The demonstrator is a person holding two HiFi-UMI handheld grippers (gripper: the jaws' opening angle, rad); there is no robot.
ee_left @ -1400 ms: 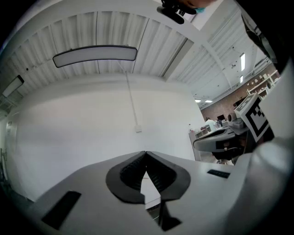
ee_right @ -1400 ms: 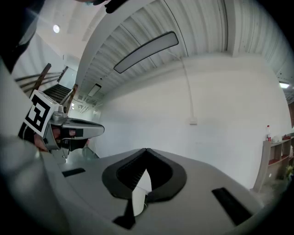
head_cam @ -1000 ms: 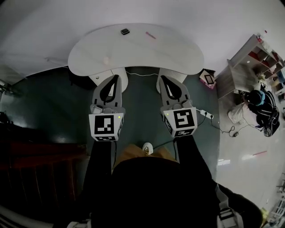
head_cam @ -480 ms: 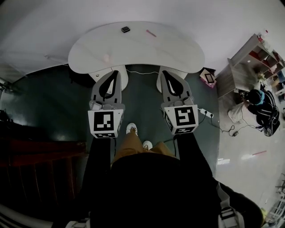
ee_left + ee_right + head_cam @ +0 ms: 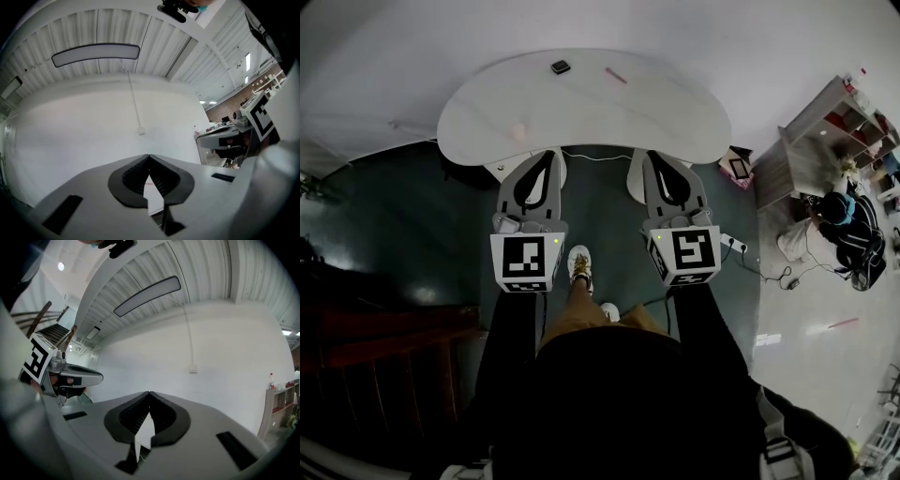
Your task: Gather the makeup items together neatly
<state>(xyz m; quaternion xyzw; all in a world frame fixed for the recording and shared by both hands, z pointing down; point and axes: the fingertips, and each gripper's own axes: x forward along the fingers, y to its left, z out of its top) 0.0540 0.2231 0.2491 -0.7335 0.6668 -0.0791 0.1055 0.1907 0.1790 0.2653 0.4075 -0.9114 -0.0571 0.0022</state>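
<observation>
No readable text, no labels, no numbers

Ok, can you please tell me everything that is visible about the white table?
The white table has a smooth, matte-looking top shaped like a bean, with rounded ends and a near edge that curves inward. It stands on two white rounded pedestals, only partly visible, on a dark floor close to a white wall. Three things lie on it, well apart: a small dark square item and a thin pink stick near the far edge, and a small pale round item toward the left.
</observation>
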